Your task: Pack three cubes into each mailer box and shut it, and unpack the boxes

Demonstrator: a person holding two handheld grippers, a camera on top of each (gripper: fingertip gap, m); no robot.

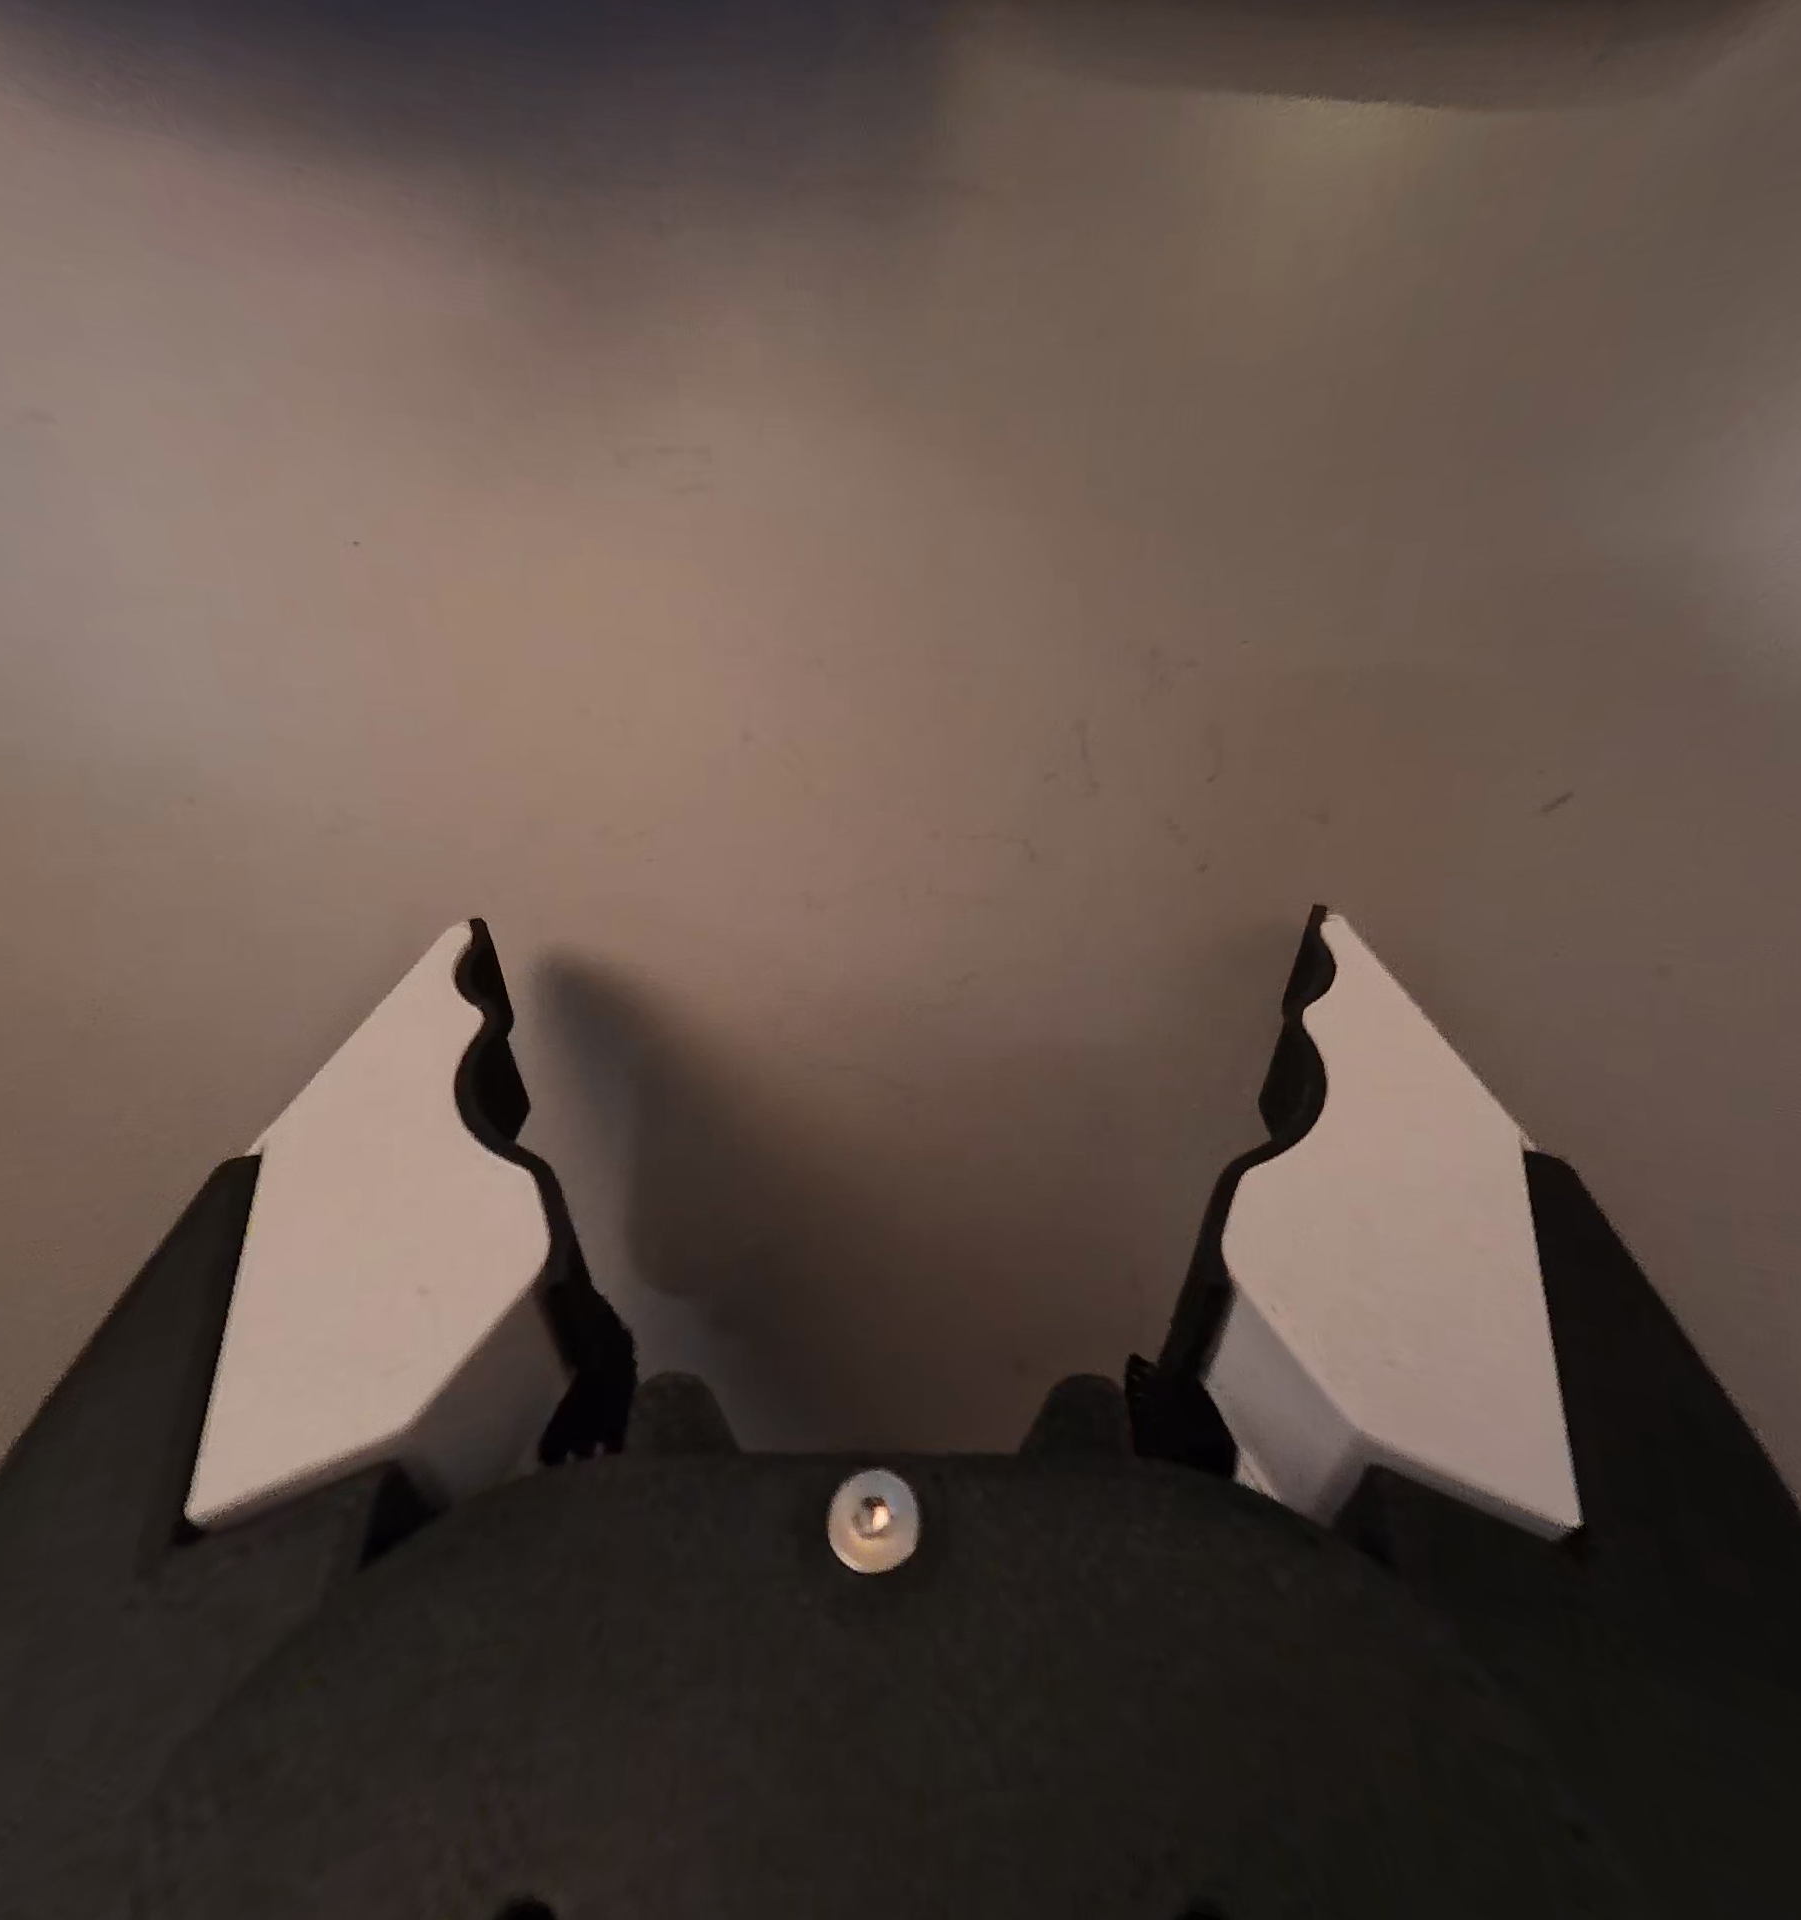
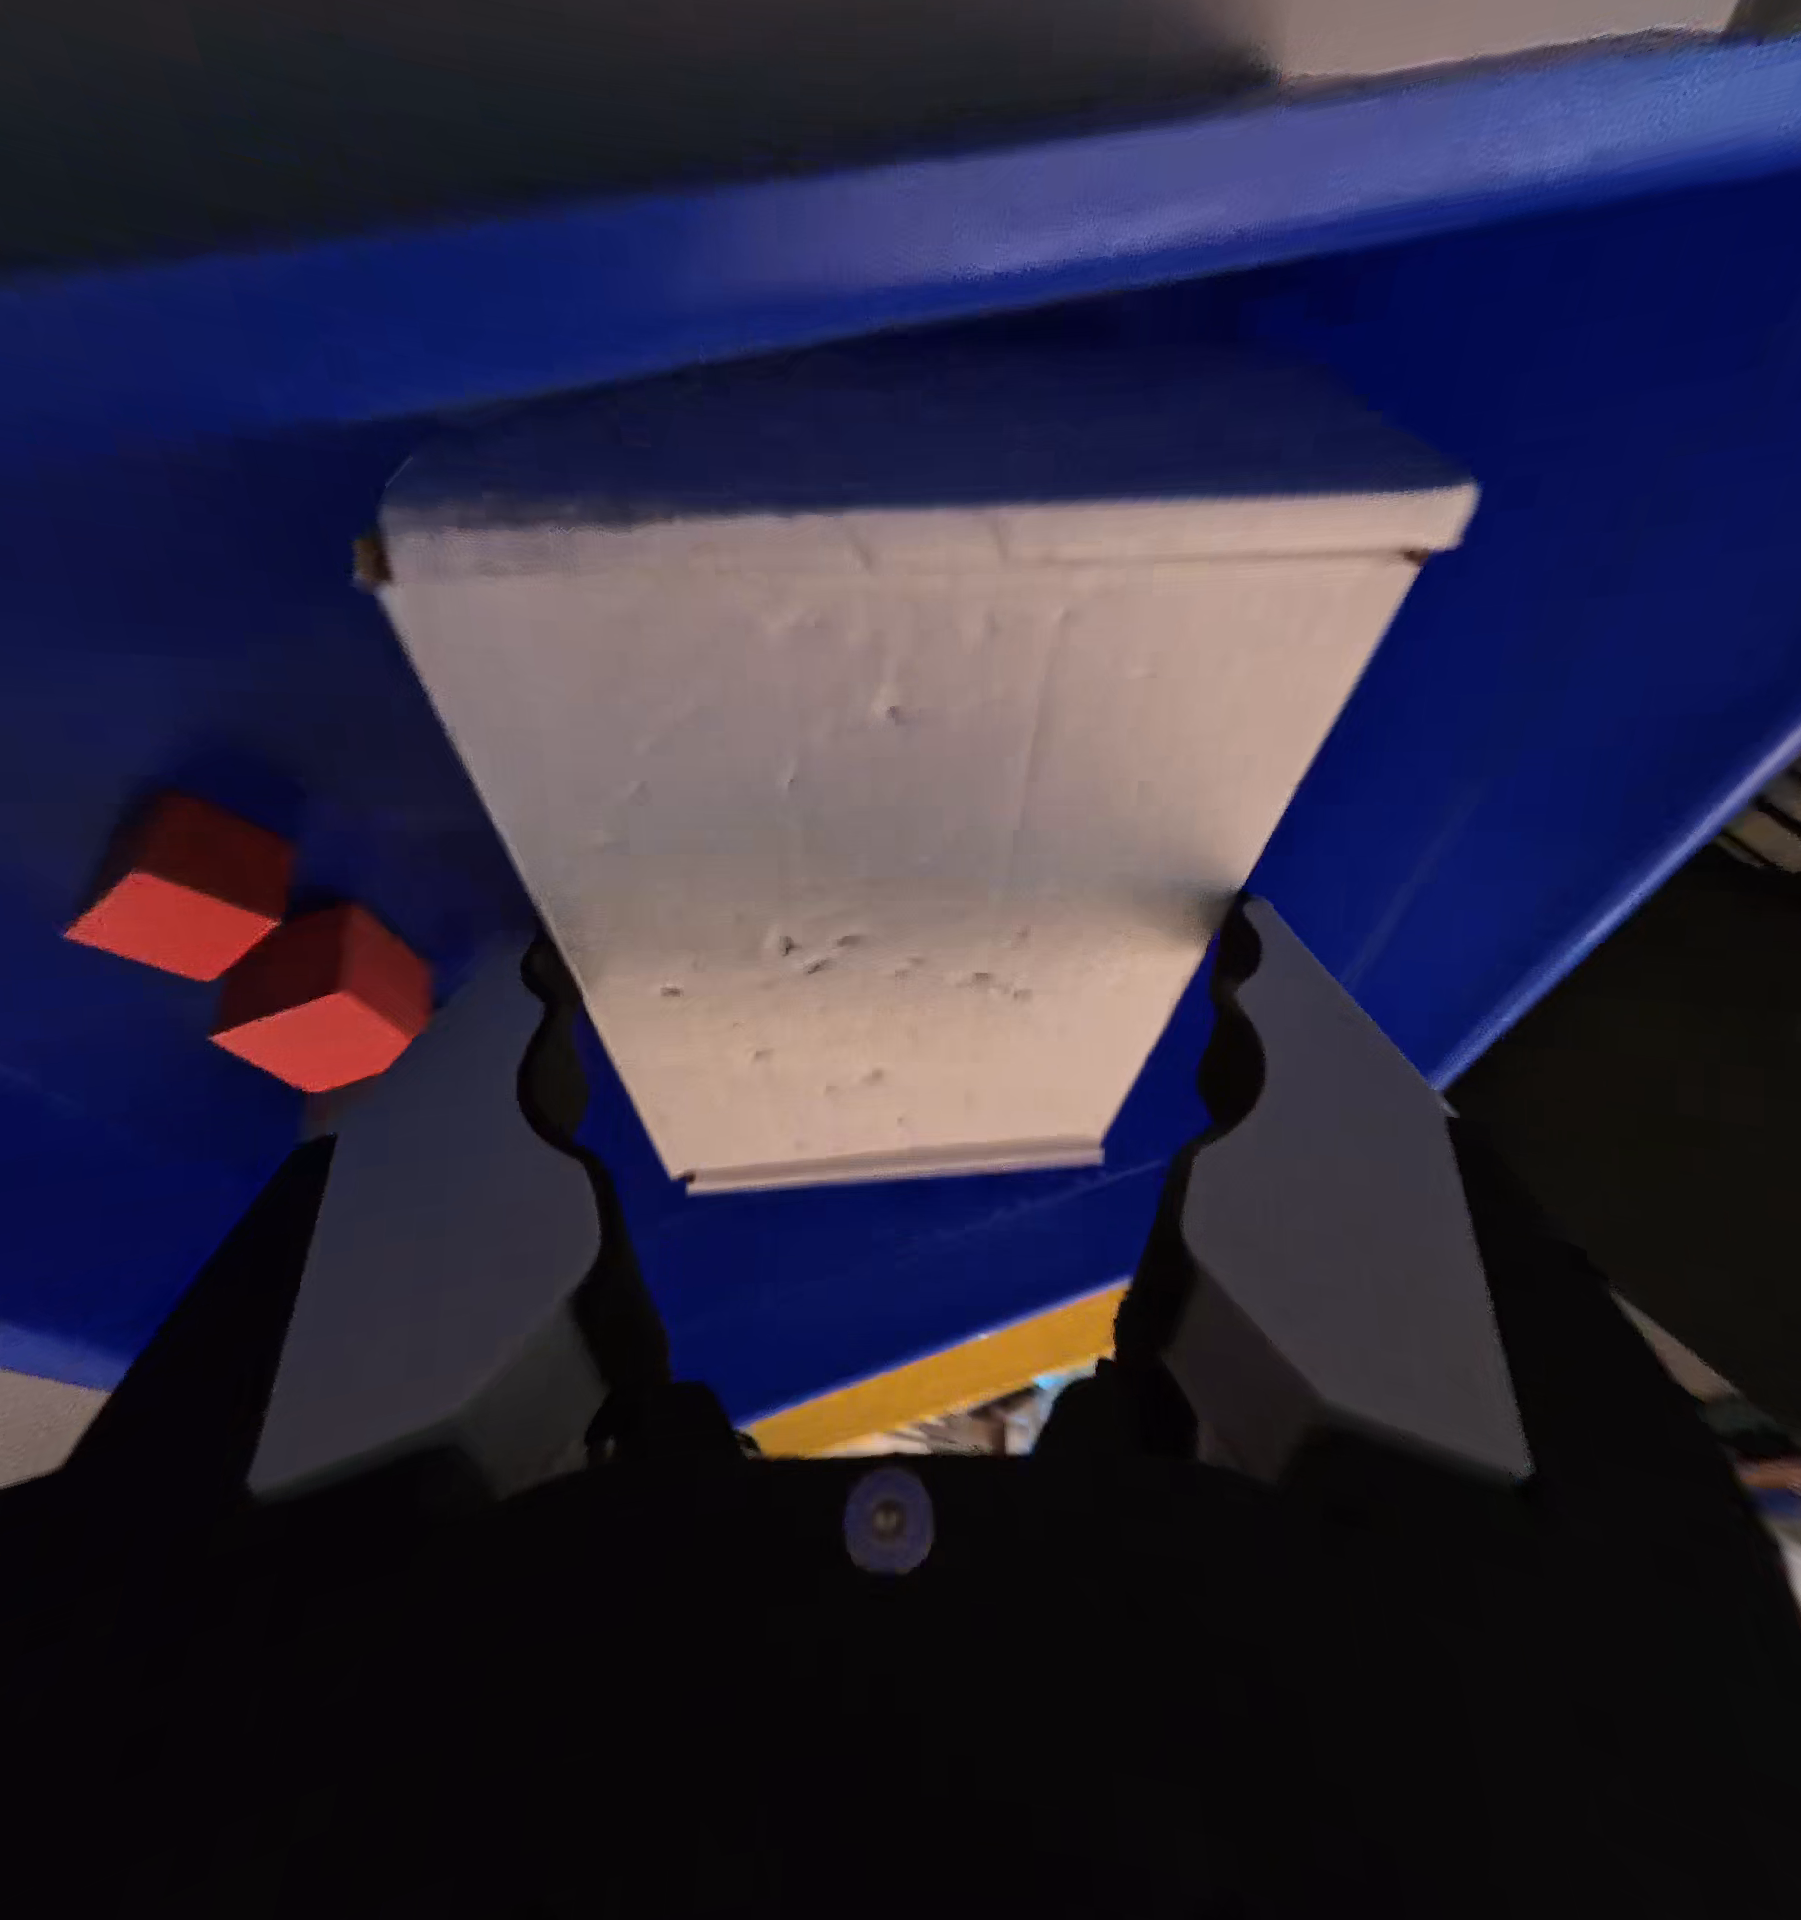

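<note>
Left tongs [image 1: 896, 920]: spread wide, with nothing between the two white fingers [image 1: 376, 1226]; each finger has a wavy black inner edge and sits in a black body with a silver screw [image 1: 873, 1536] at its middle.
Ahead of the left tongs: only a plain, pale grey-beige surface [image 1: 875, 520] with faint scuffs, the fingers casting a soft shadow on it; no box or cube shows in this view.
Right tongs [image 2: 880, 930]: spread wide and gripping nothing; the fingers look grey in shadow.
Mailer box [image 2: 906, 810]: white cardboard, lid shut, lying flat on the blue counter [image 2: 1550, 468], straight ahead of the right tongs.
Box and right tongs: the near end of the box lies between the two fingertips; the right fingertip is at the box's right edge, though whether it touches cannot be told, and the left fingertip stands just apart from the left edge.
Box surface: dented and pocked in several spots toward the near end.
Red cubes: two, to the left of the box on the blue counter; the farther cube [image 2: 184, 888] and the nearer cube [image 2: 324, 1003] sit just beside each other, corners meeting or nearly so.
Counter edge: a yellow strip [image 2: 937, 1371] runs under the near blue edge.
Sharpness: the right wrist view is somewhat blurred.
</note>
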